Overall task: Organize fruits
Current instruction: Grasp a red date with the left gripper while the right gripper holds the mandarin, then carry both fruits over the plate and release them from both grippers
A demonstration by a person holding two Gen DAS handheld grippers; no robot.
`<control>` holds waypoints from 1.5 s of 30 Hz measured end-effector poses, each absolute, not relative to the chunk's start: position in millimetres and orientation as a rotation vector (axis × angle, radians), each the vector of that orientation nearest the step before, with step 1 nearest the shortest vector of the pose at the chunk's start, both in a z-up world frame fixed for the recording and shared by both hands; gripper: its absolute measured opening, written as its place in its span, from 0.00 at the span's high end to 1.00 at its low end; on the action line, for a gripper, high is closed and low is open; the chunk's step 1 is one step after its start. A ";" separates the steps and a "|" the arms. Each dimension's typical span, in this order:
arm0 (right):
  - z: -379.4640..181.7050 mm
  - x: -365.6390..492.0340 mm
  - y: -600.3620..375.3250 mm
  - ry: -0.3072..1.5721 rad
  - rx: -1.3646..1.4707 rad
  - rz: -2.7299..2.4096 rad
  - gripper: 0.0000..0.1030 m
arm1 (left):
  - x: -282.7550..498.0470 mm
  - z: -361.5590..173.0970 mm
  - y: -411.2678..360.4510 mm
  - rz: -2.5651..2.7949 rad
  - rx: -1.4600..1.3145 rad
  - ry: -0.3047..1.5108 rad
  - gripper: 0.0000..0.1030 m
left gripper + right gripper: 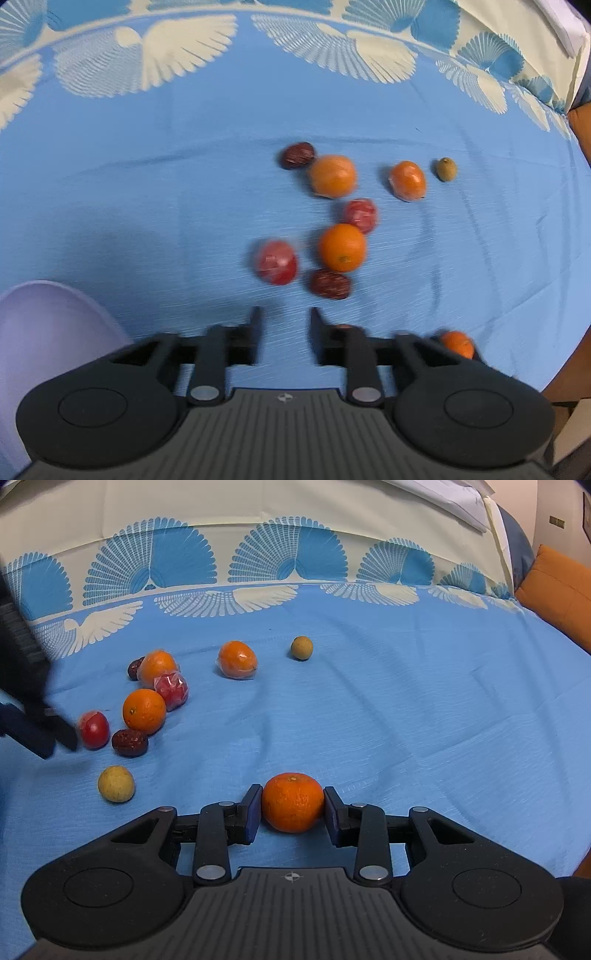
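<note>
Fruits lie scattered on a blue cloth. My right gripper [292,803] is shut on a mandarin [293,802], both pads against its sides. My left gripper [284,317] is open and empty, just short of a wrapped red fruit [277,262], an orange [342,246] and a dark red date [330,283]. It appears at the left edge of the right wrist view [55,734], beside the red fruit [94,729]. Further off lie two wrapped oranges [332,175] [407,181], another wrapped red fruit [360,215], a second date [297,155] and a small brown-green fruit [446,169].
A pale lilac bowl [44,332] sits at the left wrist view's lower left. A yellowish round fruit [115,783] lies left of my right gripper. An orange cushion [557,594] lies at the far right. The cloth's patterned border runs along the far side.
</note>
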State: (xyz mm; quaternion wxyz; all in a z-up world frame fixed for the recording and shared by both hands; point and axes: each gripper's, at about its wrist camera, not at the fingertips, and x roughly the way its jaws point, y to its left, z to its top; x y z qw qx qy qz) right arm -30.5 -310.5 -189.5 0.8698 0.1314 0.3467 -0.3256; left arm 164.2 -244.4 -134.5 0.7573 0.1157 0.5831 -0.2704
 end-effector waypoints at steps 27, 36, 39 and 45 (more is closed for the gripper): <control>-140.3 -54.3 -295.2 0.672 0.186 -0.605 0.65 | 140.4 -86.6 -220.0 -0.540 0.335 1.222 0.66; -48.0 -126.9 -241.0 0.571 0.174 -0.445 0.65 | 102.0 -38.6 -87.4 -0.385 0.215 1.199 0.66; -33.1 -140.2 -217.8 0.550 0.191 -0.391 0.65 | 83.1 -28.7 -56.0 -0.366 0.195 1.184 0.66; -17.7 -146.2 -173.9 0.542 0.167 -0.279 0.65 | 51.3 -15.1 -10.6 -0.357 0.150 1.166 0.66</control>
